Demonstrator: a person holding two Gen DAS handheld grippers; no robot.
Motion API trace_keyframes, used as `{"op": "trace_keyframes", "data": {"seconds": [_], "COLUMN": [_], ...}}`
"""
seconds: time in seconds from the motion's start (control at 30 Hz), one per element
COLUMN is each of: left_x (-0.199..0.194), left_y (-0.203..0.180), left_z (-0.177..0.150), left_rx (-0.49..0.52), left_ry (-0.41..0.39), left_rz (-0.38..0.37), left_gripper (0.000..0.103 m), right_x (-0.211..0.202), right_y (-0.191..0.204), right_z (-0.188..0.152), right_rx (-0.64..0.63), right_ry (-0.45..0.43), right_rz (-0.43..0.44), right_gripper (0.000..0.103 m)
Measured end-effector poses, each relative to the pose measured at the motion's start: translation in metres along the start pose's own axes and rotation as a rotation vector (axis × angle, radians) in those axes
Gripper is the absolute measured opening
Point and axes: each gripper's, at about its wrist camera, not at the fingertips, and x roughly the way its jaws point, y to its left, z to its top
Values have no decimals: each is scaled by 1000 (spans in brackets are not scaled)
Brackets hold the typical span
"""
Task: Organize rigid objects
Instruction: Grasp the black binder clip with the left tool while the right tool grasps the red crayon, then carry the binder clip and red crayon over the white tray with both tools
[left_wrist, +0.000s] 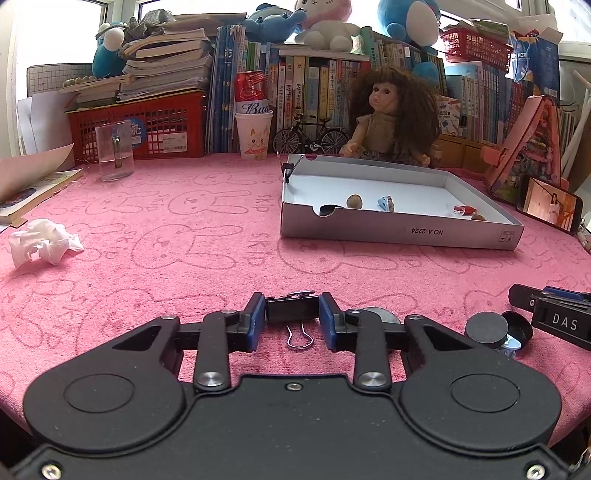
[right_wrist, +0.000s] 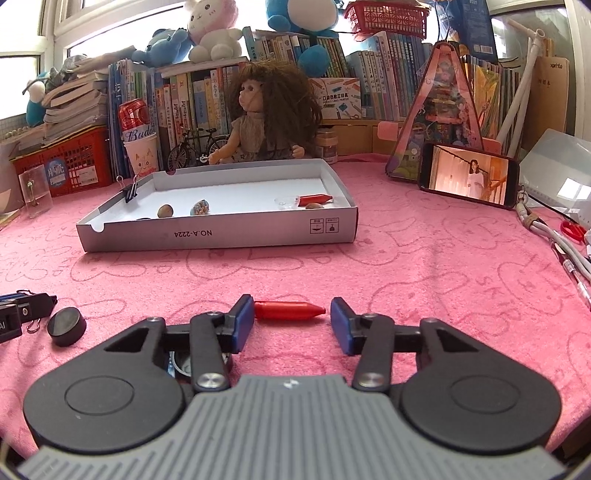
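Fuzzy pink towel-like cloth (left_wrist: 155, 258) with faint bunny outlines is covering the whole table. A shallow grey cardboard box lid (right_wrist: 221, 236), white inside, is sitting far on the cloth, holding small bits: round brown nuts, a blue-patterned lump, a red crayon-like stick, a black binder clip pinched on its left wall. Crumpled white tissue (left_wrist: 42, 242) is lying far left; a clear glass mug (left_wrist: 114, 151) is standing behind it.

Left gripper (left_wrist: 291, 312), matte black plastic with blue rubber pads, is clamping a black binder clip (left_wrist: 291, 310) by its two sides; both pads are pressing on the clip's body, its wire loop pointing back toward the camera and lying on the cloth. A black round puck (left_wrist: 484, 328) is sitting just right of this gripper, near a black labelled block at the right edge.

Right gripper (right_wrist: 291, 317), same build with a ribbed grey top, is pointing downward at the cloth. A smooth red crayon (right_wrist: 288, 309), cylinder with a cone tip pointing right, is lying crosswise between its pads. The left pad is touching the blunt end; the right pad is standing just clear of the tip, so the jaws are apart, not gripping.
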Motion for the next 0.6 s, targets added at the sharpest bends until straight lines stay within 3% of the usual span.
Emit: {"op": "trace_keyframes", "data": {"seconds": [0.23, 0.3, 0.4, 0.5, 0.53, 0.6], "left_x": [0, 0, -1, -1, 0, 0], "left_y": [1, 0, -1, -3, -3, -4], "left_z": [4, 5, 7, 9, 9, 10], "left_rx": [4, 5, 10, 13, 13, 13], "left_ry": [-9, -11, -17, -22, -23, -23], "left_rz": [-11, -14, -18, -22, -23, -26], "left_gripper": [30, 30, 30, 30, 30, 30], "right_x": [0, 0, 0, 0, 0, -1], "right_y": [0, 0, -1, -2, -3, -3], "right_z": [-1, 0, 0, 1, 1, 1], "right_rx": [-8, -12, -12, 5, 15, 15], "right_ry": [-3, -2, -2, -5, -8, -15], "right_rz": [5, 2, 0, 4, 7, 8], "right_gripper": [47, 34, 32, 40, 53, 55]}}
